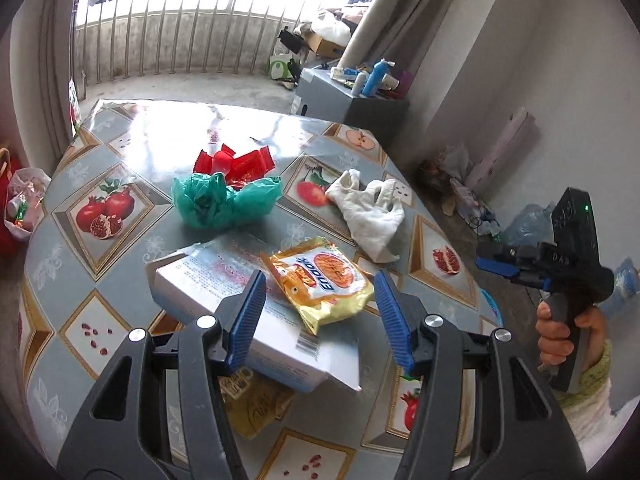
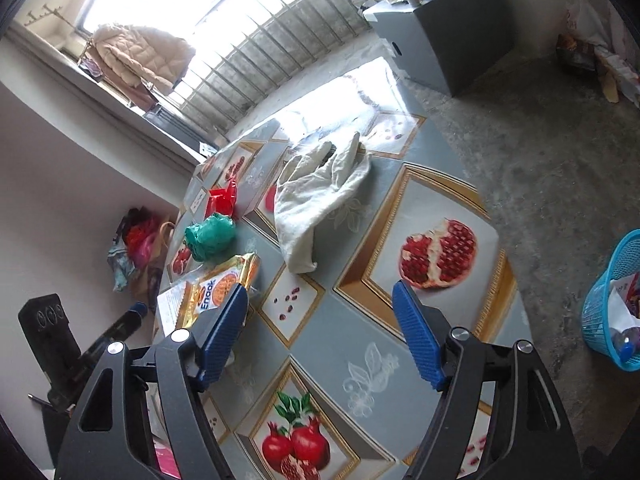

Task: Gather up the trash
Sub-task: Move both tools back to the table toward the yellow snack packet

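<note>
Left wrist view: fruit-patterned table (image 1: pixel 120 128) beside a railed balcony (image 1: pixel 180 40), both grippers' fingers spread wide, empty.

The right gripper (image 2: pixel 320 320) hovers above the fruit-patterned table (image 2: pixel 440 184), jaws apart, nothing between them. A white cloth (image 2: pixel 316 204), green bag (image 2: pixel 210 236), red wrappers (image 2: pixel 220 200) and yellow snack packet (image 2: pixel 220 292) lie beyond. A blue basket (image 2: pixel 604 300) stands on the floor at right.

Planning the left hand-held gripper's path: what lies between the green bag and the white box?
Nothing: in the left wrist view, only bare tablecloth separates the green bag from the white box.
</note>
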A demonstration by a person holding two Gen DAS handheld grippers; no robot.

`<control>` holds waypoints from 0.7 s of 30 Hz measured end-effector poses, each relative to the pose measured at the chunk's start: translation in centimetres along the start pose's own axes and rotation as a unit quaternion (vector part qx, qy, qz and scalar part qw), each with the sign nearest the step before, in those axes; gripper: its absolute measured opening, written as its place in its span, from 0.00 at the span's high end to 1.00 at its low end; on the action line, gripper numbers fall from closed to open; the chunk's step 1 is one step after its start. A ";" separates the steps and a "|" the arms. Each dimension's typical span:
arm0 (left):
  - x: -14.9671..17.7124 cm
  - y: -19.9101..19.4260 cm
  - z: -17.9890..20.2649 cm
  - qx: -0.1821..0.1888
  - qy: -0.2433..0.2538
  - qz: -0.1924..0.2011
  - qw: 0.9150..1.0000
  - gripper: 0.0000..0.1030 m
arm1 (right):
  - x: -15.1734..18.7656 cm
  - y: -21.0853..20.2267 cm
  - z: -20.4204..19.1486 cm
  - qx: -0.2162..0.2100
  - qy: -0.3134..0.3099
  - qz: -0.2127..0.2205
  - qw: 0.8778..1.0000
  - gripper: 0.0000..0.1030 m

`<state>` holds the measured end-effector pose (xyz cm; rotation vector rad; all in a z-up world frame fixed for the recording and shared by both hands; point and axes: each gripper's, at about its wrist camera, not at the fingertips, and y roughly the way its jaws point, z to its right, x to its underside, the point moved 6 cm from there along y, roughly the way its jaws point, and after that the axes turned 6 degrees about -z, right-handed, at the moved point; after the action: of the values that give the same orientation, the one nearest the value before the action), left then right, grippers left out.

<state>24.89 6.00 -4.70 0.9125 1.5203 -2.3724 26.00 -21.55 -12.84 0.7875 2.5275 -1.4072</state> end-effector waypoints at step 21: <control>-0.8 9.9 -1.4 -0.066 0.101 -0.134 0.984 0.61 | -4.8 9.2 0.5 -0.002 0.046 -0.047 0.998 0.51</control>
<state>30.63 2.55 -12.17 0.9985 1.9657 -2.3764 34.69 -19.83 -18.27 0.7587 2.6681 -1.4256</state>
